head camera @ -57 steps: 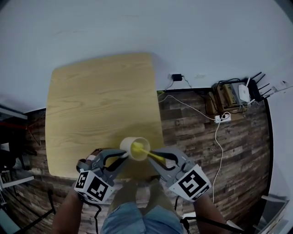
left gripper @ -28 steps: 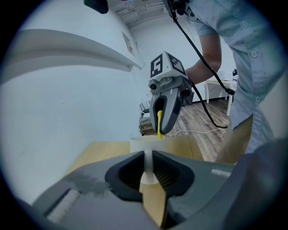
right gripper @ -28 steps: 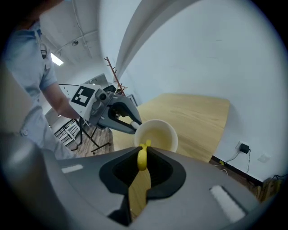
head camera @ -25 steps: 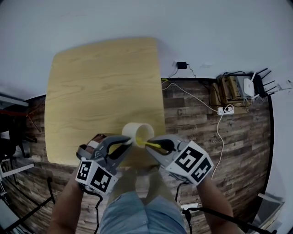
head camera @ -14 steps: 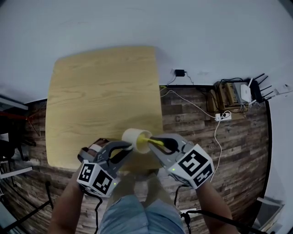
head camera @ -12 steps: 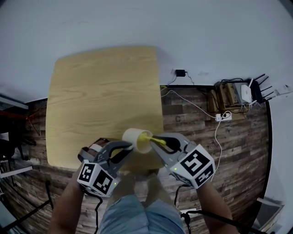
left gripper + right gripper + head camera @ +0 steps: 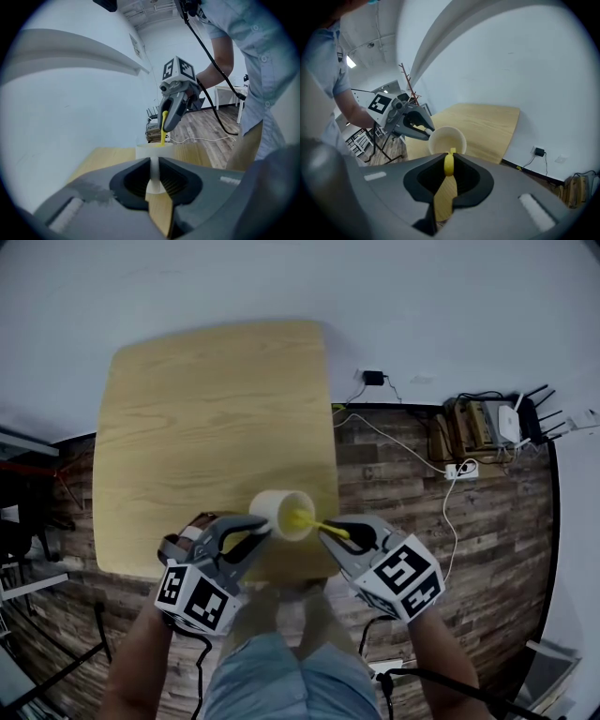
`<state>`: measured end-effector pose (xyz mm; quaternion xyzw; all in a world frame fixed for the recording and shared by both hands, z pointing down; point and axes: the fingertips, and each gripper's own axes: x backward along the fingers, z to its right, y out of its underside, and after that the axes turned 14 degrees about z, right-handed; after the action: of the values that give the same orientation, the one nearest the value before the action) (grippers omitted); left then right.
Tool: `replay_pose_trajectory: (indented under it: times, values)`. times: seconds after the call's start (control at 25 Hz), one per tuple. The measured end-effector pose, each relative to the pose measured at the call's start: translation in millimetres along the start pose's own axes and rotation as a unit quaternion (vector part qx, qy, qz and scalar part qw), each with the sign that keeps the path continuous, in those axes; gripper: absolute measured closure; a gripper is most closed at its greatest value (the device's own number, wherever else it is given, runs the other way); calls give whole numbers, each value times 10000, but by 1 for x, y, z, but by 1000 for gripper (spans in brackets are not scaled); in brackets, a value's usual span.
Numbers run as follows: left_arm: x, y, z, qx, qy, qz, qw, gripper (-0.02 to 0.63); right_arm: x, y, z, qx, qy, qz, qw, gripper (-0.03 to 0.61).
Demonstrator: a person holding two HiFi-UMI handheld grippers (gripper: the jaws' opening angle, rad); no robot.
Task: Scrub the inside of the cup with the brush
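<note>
Cup (image 7: 283, 514) hangs tilted over the near edge of the tabletop (image 7: 206, 427), its mouth turned toward the right tongs (image 7: 339, 535). The left tongs (image 7: 251, 532) are clenched on the cup's side. The right tongs grasp the yellow brush (image 7: 314, 524) by its handle, and its head is inside the cup. Wood-plank floor (image 7: 403, 493) lies to the right.

One cup (image 7: 279, 510), one brush (image 7: 315, 523), one table (image 7: 206, 427), two grippers: left gripper (image 7: 258, 527) and right gripper (image 7: 335, 533)
</note>
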<state>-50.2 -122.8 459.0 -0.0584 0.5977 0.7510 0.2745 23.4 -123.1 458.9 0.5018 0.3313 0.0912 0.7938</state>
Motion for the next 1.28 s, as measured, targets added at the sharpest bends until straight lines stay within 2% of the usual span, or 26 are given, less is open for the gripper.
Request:
replay_pose_trajectory:
  times: [0.28,0.52,0.64,0.88,1.08,1.28]
  values:
    - [-2,-2,1,-156,41,-47,9999,538,-5,-7,-27,-321,-292,98,9990,538]
    - [0,2,5,-281,188,-106,9994,538,-6,-26,-32,-570,-335,364,9971,538]
    - [0,5,6,-416,267,-135,9987,538,-5,-41,-25,-369,-226,488,9979,538]
    - [0,3,7,-427,310,-135,9985,538,0,-50,-4,145,66,490,9987,538]
    - [3,3,4,-190,79,-107,9997,538,10,-36,9,51,294,334,9990,538]
    - [5,6,-1,-42,-145,-103,9998,538,18,-10,4,-153,419,-21,9990,538]
